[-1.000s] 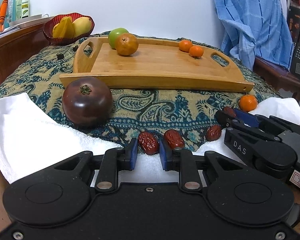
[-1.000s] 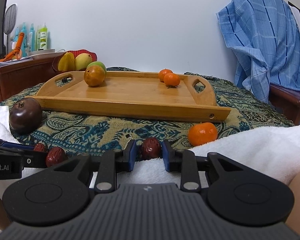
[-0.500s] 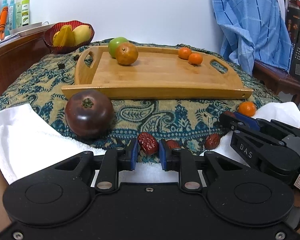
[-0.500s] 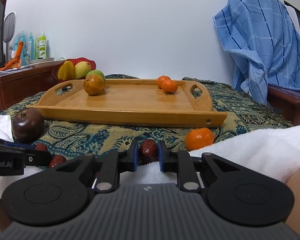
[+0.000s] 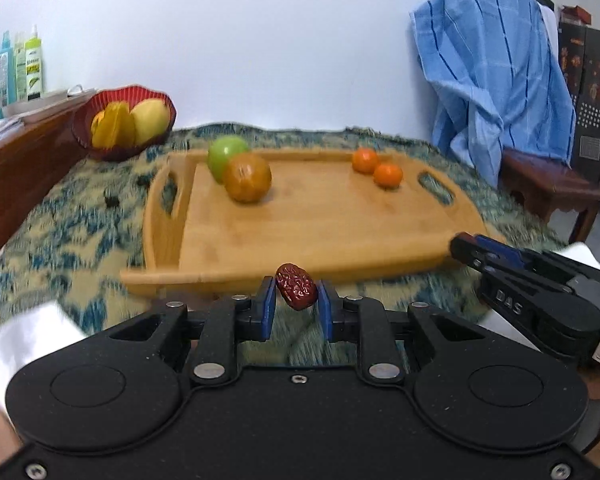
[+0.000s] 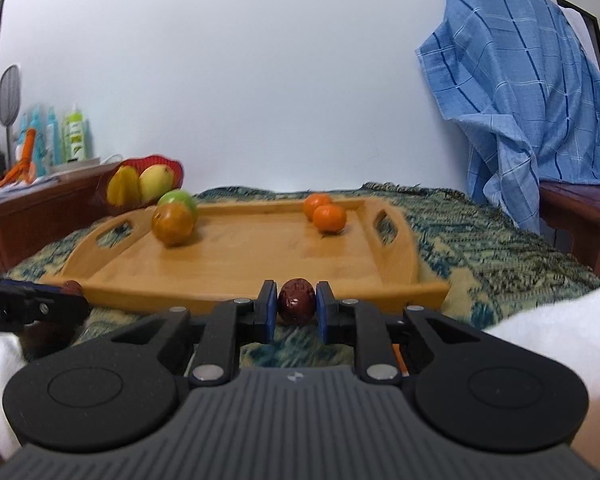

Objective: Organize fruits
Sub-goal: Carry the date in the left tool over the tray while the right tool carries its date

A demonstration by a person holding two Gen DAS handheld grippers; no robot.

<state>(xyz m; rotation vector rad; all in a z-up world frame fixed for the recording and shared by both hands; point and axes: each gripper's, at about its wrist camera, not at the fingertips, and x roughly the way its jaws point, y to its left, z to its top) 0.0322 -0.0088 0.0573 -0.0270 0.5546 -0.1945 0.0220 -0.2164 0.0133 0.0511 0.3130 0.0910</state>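
My left gripper (image 5: 296, 302) is shut on a wrinkled red date (image 5: 296, 286), held in the air just before the near rim of the wooden tray (image 5: 320, 236). My right gripper (image 6: 297, 304) is shut on a second red date (image 6: 297, 300), also lifted in front of the tray (image 6: 260, 256). On the tray lie a green apple (image 5: 226, 156), a brownish orange fruit (image 5: 247, 178) and two small tangerines (image 5: 387, 175). The right gripper's fingers (image 5: 496, 254) show at the right of the left wrist view. The left gripper's fingers (image 6: 40, 300) show at the left of the right wrist view.
A red bowl (image 5: 120, 120) with yellow fruit stands behind the tray's left end. The patterned cloth (image 6: 480, 248) covers the table, with a white towel (image 6: 556, 328) at the near edge. Bottles (image 5: 16, 64) line a wooden ledge at left. A blue cloth (image 5: 492, 72) hangs over a chair at right.
Both grippers have risen and moved toward the tray, each carrying its date off the towel. The dark round fruit, the loose dates and the loose tangerine have dropped out of view.
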